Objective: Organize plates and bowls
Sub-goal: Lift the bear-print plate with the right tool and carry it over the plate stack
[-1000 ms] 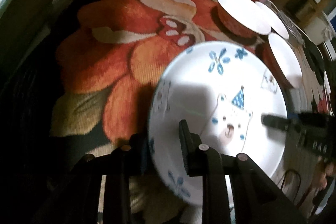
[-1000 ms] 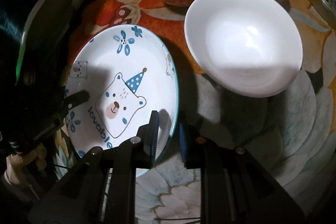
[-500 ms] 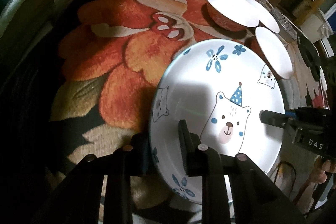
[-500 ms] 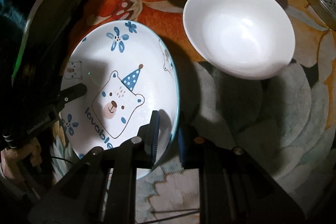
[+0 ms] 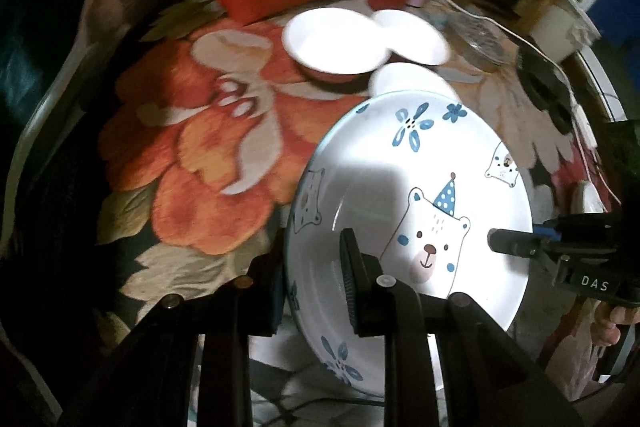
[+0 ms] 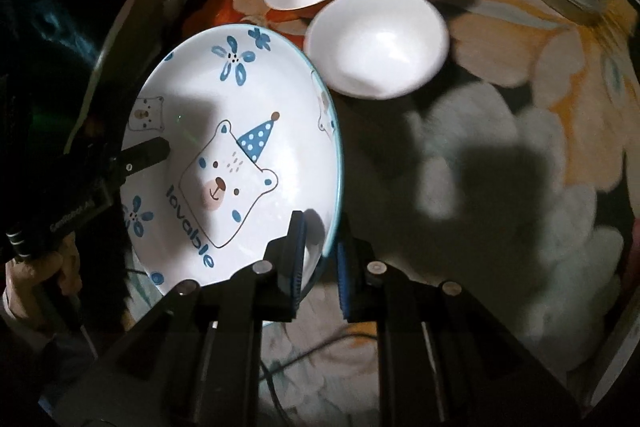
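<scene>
Both grippers point steeply down, each clamped on the plate (image 5: 404, 187) rim from opposite sides. Left gripper (image 5: 312, 279) has one finger inside the rim, one outside. Right gripper (image 6: 320, 259) pinches the same way, and a hand (image 6: 36, 275) shows at the left gripper's handle.

White plate (image 5: 400, 187), blue bear print

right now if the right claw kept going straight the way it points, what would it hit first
Probably the flowered tablecloth. The right claw is shut on the bear plate at its rim and points steeply down past it; the white bowls sit farther ahead, though depth is unclear.
</scene>
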Demonstrator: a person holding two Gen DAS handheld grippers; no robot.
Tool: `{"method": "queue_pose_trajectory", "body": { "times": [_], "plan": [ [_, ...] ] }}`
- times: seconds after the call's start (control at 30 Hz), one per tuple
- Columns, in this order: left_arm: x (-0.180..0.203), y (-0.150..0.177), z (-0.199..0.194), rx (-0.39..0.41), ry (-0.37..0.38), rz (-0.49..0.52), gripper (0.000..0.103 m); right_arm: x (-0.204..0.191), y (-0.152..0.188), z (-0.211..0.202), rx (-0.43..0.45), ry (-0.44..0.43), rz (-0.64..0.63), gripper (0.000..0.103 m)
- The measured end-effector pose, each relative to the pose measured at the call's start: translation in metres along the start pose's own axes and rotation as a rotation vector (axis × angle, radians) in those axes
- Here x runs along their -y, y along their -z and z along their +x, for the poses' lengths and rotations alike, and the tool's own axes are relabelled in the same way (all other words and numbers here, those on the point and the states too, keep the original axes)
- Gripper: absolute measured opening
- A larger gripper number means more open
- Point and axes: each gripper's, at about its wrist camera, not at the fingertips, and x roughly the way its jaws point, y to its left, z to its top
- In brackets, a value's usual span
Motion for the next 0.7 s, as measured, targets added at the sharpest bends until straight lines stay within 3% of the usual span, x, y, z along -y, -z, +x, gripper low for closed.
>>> {"method": "queue_pose_trajectory", "body": {
  "times": [0.7],
  "plan": [
    [0.194, -0.019, 0.015, -0.045, 0.144, 0.201, 0.024, 0.132, 0.073, -0.102, 0.074, 0.095, 0.253, 0.015]
  ]
}}
